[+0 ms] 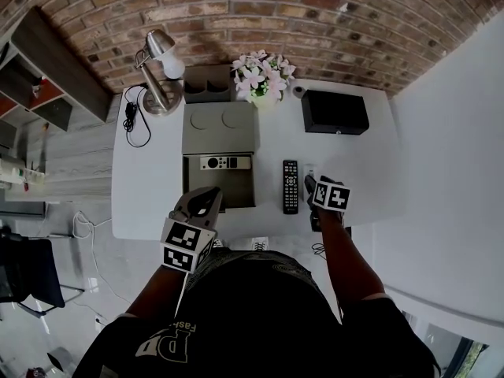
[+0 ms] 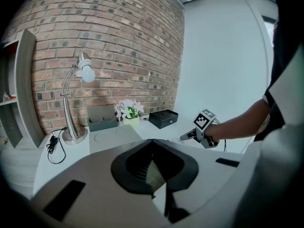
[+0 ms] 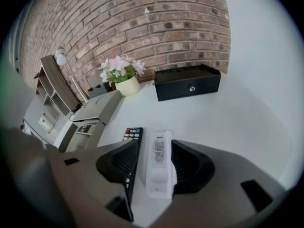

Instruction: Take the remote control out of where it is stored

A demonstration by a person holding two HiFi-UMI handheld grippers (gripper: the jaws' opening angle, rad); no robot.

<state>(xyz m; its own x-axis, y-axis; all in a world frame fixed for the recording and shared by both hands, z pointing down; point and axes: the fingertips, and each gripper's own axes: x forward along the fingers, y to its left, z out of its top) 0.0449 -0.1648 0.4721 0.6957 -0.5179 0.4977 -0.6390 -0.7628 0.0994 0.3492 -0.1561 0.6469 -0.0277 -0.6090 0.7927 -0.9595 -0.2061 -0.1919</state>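
The right hand-held gripper [image 3: 155, 147] has its jaws apart on either side of a slim white remote control [image 3: 160, 171]. The remote lies flat on the white bench [image 3: 228, 118], with a black button-covered remote [image 3: 132, 134] just to its left. The left hand-held gripper [image 2: 152, 148] is closed on nothing. A pale grey remote [image 1: 224, 162] lies in the open compartment of the grey storage box [image 1: 220, 128] — apart from both grippers.

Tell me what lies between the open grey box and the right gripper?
A black remote lies flat on the white table between them, as the head view shows.
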